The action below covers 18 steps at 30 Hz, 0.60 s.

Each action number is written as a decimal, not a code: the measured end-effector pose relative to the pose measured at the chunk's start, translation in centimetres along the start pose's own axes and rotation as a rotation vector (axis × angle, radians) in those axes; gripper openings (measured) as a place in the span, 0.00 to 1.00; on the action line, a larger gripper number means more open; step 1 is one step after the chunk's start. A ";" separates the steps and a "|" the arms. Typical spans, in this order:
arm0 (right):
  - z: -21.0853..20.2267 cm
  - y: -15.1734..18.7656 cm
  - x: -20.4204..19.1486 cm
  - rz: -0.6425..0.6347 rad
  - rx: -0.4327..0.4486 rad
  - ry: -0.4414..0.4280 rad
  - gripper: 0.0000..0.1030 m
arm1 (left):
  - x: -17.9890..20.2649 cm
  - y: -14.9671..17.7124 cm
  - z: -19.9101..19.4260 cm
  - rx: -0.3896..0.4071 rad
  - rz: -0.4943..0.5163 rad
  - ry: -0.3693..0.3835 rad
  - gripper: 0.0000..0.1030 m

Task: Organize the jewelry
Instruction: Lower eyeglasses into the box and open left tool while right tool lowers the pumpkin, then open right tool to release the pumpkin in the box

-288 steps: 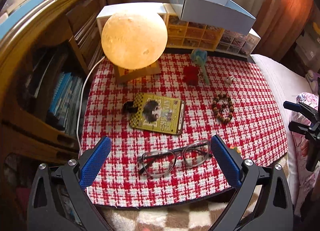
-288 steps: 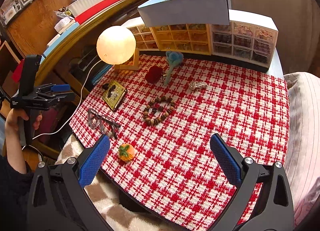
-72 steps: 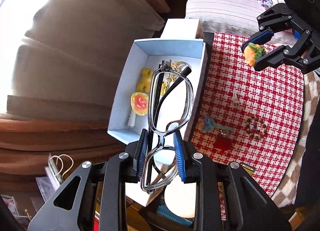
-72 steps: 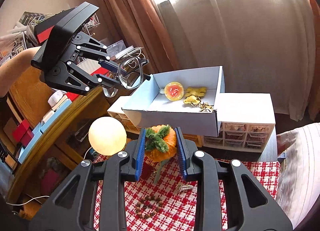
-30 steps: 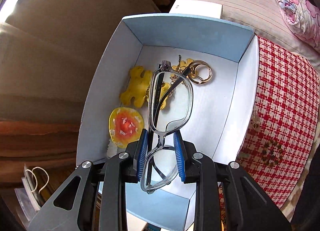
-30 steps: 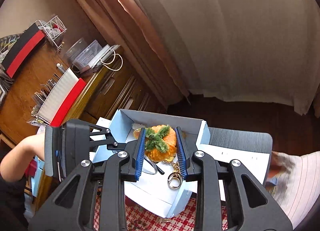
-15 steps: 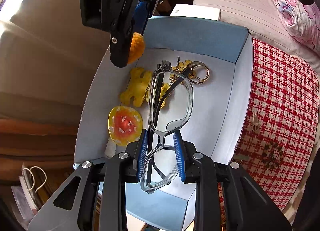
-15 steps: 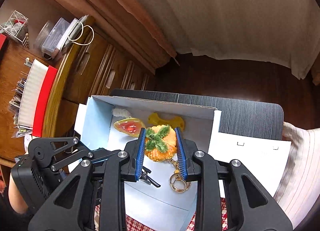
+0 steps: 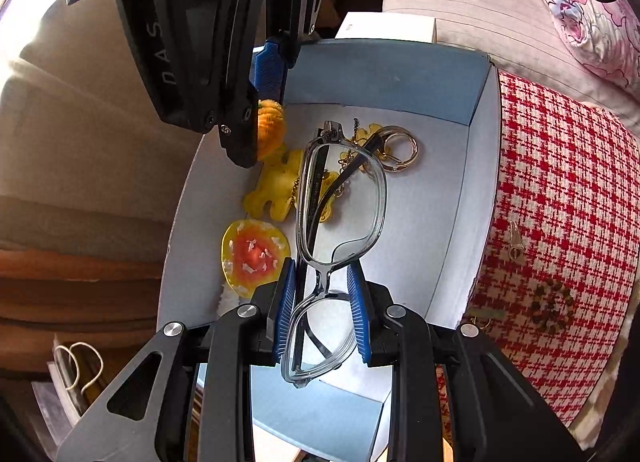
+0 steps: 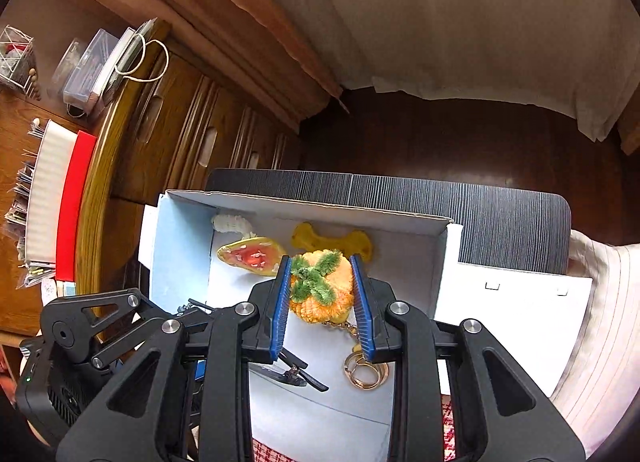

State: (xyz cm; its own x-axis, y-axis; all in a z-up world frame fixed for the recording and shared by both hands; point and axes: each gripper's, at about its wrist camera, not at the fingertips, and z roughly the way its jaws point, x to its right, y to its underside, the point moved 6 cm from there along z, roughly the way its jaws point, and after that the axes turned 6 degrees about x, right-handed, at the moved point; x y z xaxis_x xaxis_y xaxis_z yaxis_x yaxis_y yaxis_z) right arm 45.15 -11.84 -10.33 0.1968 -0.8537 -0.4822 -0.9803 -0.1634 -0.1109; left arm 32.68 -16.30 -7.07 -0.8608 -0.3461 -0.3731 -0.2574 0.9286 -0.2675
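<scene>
Above the open light-blue box (image 9: pixel 384 73), we hold both grippers pointing steeply downward. The left gripper (image 9: pixel 322 312) has its jaws clamped on a pair of clear-framed glasses (image 9: pixel 340 205); the blue pads press the frame at the bridge, and one lens extends forward over the box interior. The right gripper (image 10: pixel 320 296) has its jaws clamped on a fuzzy orange charm (image 10: pixel 320 290) with green tufts, held over the far half of the box. In the left wrist view, the right gripper enters from the top, with the orange charm just above a yellow bone-shaped charm (image 9: pixel 276 189). On the box floor lie this yellow charm, a round yellow-and-red charm (image 9: pixel 254 256) beside it, and a gold key ring (image 9: pixel 398 147) on a chain. Beside the box, the red-checked cloth (image 9: pixel 568 197) on the table carries a beaded bracelet (image 9: pixel 554 308) and a small metal clip (image 9: pixel 514 244).
</scene>
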 end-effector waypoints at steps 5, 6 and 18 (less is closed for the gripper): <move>0.3 -0.1 -0.2 -0.008 -0.008 0.017 0.28 | -0.1 0.0 0.1 -0.002 -0.011 -0.002 0.28; 0.3 -0.2 -0.2 -0.007 -0.006 0.021 0.28 | -0.2 0.1 0.2 0.000 -0.013 -0.001 0.28; 0.2 0.1 -0.2 0.006 0.015 0.051 0.29 | 0.1 0.0 -1.2 -0.022 -0.022 -0.013 0.43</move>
State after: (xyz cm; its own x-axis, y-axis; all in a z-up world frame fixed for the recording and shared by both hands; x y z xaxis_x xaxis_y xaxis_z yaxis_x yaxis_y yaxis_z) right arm 45.04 -11.55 -10.44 0.1899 -0.8785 -0.4384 -0.9810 -0.1512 -0.1219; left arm 32.08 -16.14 -6.09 -0.8491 -0.3679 -0.3791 -0.2857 0.9234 -0.2562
